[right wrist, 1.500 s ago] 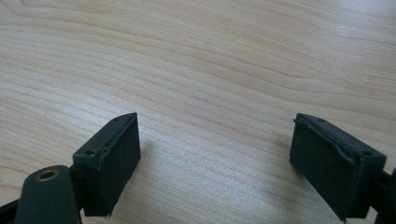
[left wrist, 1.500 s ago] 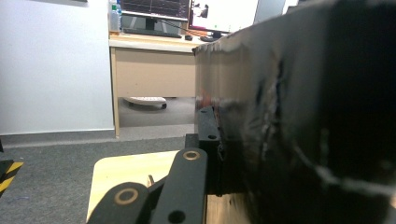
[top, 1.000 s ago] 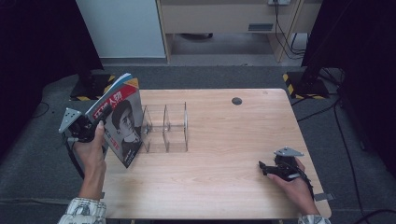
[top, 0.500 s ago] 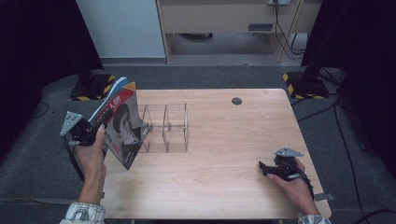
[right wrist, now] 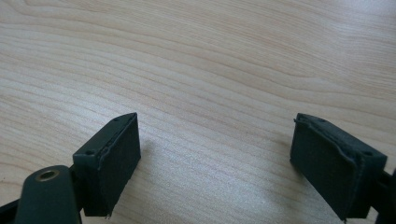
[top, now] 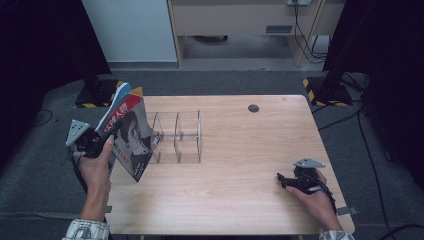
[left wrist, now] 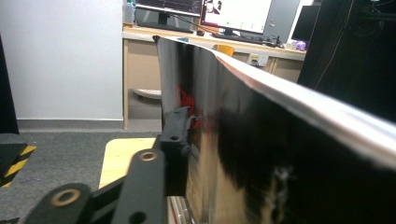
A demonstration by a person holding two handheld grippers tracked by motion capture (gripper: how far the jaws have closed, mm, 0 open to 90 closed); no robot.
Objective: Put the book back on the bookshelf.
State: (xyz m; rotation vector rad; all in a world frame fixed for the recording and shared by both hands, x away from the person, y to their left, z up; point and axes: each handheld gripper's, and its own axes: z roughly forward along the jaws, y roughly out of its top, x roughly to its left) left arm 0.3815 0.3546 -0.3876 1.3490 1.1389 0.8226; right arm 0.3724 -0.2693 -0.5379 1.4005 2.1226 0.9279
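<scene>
Tilting further left than a second ago: magazine (top: 127,132) leaning at the desk's (top: 240,200) left edge beside the clear organizer (top: 177,136), between just-opening left tongs (top: 102,142). Resting gaping, empty: right tongs (top: 284,179).

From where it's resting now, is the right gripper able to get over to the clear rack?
Probably yes. The right gripper rests open and empty at the table's near right; bare wood lies between it and the clear rack. The magazine leans on the rack's far side.
</scene>
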